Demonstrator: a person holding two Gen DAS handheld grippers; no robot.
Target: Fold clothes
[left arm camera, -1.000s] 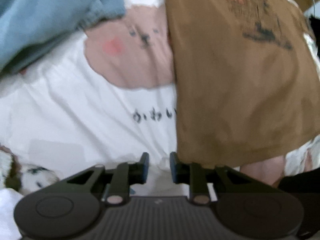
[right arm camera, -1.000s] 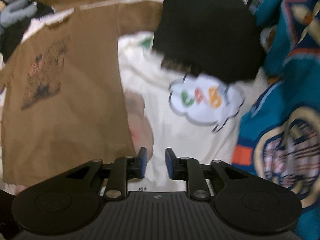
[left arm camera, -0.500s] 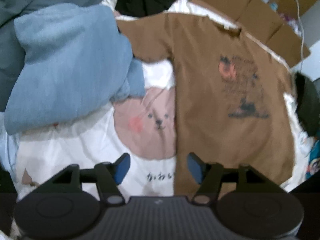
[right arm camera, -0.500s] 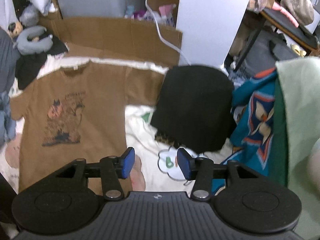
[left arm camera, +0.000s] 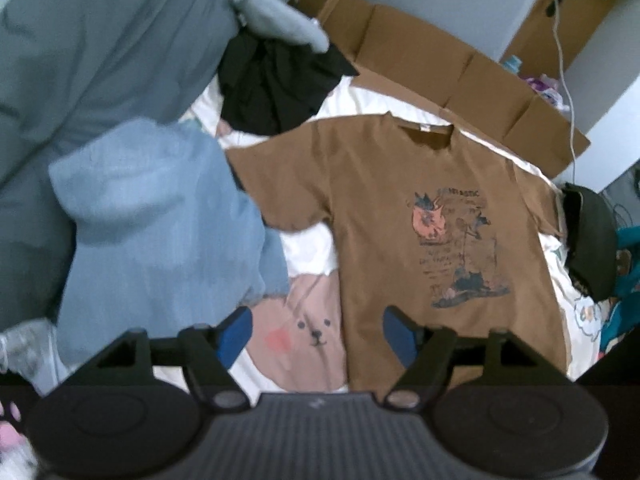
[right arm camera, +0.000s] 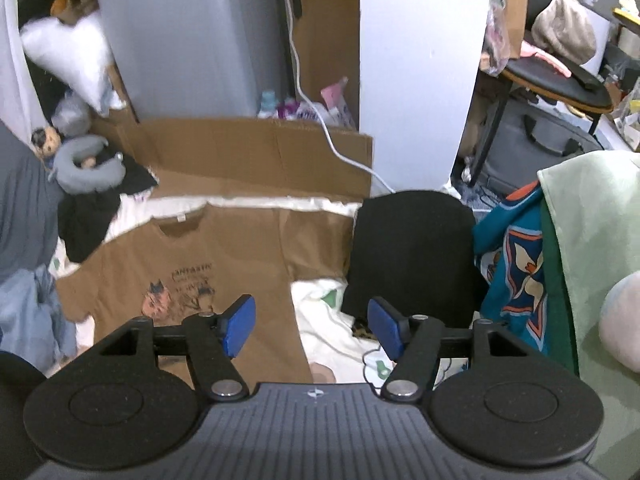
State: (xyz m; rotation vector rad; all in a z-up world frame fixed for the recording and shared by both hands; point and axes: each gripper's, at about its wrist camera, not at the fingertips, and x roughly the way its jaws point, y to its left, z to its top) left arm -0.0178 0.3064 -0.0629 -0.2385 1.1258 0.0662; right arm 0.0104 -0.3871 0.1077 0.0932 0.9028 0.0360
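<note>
A brown T-shirt (left arm camera: 400,216) with a dark and orange print lies spread flat, front up, on a white cartoon-print sheet (left arm camera: 308,252); its collar points away from me. In the right wrist view the same brown T-shirt (right arm camera: 224,256) lies at lower left. My left gripper (left arm camera: 316,334) hovers open above the shirt's lower hem, holding nothing. My right gripper (right arm camera: 310,324) also hangs open and empty, raised well above the shirt's right side.
A light blue garment (left arm camera: 160,232) is heaped left of the shirt, with a black garment (left arm camera: 276,80) behind it. A folded black garment (right arm camera: 408,252) sits by the shirt's right sleeve, next to teal patterned fabric (right arm camera: 516,264). Flattened cardboard (right arm camera: 248,152) lines the far edge.
Both grippers opened from nearly shut and lifted up and back from the shirt's hem. The whole shirt and the room beyond have come into view.
</note>
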